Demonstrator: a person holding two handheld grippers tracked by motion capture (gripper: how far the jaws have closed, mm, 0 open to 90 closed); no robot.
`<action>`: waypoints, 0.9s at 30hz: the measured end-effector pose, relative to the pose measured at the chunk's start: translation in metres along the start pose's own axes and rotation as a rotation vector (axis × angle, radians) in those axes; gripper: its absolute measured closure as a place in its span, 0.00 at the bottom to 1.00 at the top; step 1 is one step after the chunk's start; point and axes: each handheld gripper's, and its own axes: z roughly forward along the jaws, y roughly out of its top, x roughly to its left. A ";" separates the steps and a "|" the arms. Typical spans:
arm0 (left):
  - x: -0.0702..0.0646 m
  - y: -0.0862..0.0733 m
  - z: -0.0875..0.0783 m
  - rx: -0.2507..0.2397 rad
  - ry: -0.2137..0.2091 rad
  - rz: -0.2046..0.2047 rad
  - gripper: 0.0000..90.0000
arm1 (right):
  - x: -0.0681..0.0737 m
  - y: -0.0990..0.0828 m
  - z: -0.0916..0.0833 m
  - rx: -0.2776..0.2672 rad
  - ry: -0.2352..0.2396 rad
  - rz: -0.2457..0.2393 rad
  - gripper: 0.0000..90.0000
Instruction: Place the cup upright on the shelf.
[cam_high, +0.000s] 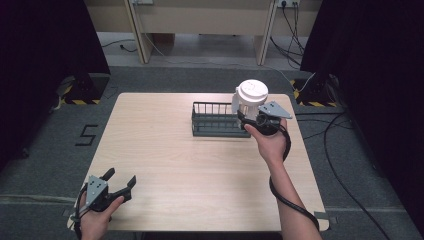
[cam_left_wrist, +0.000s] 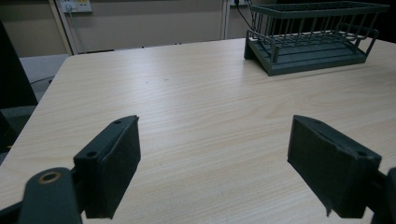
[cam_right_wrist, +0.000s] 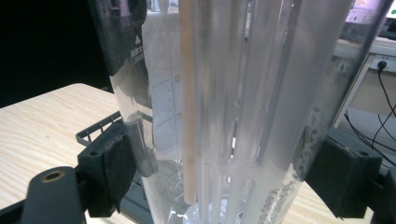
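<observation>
The right gripper (cam_high: 254, 118) is clenched on a tall clear plastic jug with a white round lid (cam_high: 251, 95), its two black jaws pressed against opposite sides of the see-through wall, as the right gripper view shows. The jug (cam_right_wrist: 243, 107) stands upright, long axis vertical, lid at the top, held at the right end of a dark grey wire rack (cam_high: 220, 120) that sits on the light wooden worktop (cam_high: 200, 165) near its far right corner. Whether the jug's base rests in the rack or hangs just above it cannot be told. Inside the jug, ribbed clear walls run lengthwise, a pale stick-like strip stands upright, and a printed measuring scale shows on the left side; any liquid cannot be made out.

The rack (cam_left_wrist: 310, 39) is a long low basket with barred sides and a slatted floor, its long axis parallel to the far edge; in the left gripper view, no objects lie in the part seen.

The left gripper (cam_high: 120, 181) is released, jaws spread wide apart with nothing between them, low over the worktop at its near left corner, pointing toward the far right.
</observation>
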 end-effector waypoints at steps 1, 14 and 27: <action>0.000 0.000 0.000 0.000 0.000 0.000 0.18 | 0.000 0.000 0.001 0.000 0.000 0.002 0.21; 0.000 0.000 0.000 0.000 0.001 -0.004 0.18 | 0.001 0.005 0.010 0.001 0.004 0.006 0.21; 0.001 0.000 0.000 0.001 0.001 -0.006 0.19 | 0.005 0.011 0.020 -0.001 0.011 0.004 0.21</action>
